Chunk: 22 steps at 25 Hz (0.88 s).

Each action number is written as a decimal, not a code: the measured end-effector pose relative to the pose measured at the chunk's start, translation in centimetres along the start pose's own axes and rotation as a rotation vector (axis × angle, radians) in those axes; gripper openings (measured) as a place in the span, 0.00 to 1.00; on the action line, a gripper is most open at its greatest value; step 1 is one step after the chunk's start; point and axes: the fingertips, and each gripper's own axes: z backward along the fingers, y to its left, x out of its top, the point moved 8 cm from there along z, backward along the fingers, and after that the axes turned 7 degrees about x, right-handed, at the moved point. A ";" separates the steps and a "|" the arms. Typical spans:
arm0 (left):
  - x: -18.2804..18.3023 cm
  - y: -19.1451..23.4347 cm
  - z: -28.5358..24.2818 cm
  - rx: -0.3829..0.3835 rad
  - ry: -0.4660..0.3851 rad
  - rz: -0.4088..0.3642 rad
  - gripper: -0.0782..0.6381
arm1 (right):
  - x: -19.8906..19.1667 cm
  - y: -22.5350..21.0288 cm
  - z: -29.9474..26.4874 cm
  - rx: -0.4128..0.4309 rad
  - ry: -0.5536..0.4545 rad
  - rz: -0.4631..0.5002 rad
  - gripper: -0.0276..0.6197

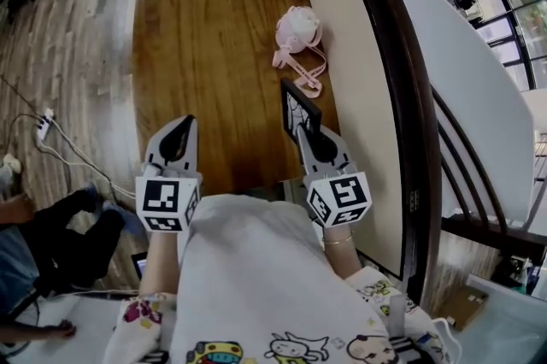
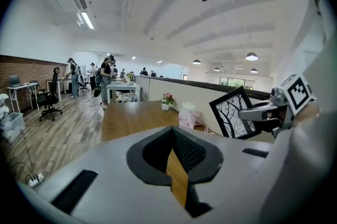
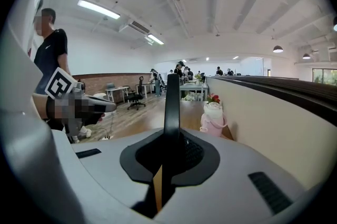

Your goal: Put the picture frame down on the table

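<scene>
We hold a picture frame (image 1: 297, 108) upright over a wooden table (image 1: 205, 55).
Our right gripper (image 1: 306, 132) has its jaws clamped on the frame's edge; our left gripper (image 1: 182, 128) is closed and empty.

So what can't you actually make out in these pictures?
- Head view: the near edge of the table is covered by the person's shirt.
- Right gripper view: the picture frame shows edge-on only, its lower part sunk in the right gripper.
- Left gripper view: the people at the far desks are too small.
</scene>
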 end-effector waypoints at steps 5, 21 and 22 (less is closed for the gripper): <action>0.1 1.4 -0.2 -0.006 0.010 0.008 0.11 | 0.7 0.5 -1.6 0.002 0.006 -0.005 0.07; 0.2 2.9 -2.1 -0.015 0.041 0.007 0.11 | 1.6 -0.1 -4.8 0.022 0.021 -0.018 0.07; 0.1 3.0 -2.2 -0.015 0.044 0.009 0.11 | 1.5 -0.2 -5.0 0.023 0.024 -0.021 0.07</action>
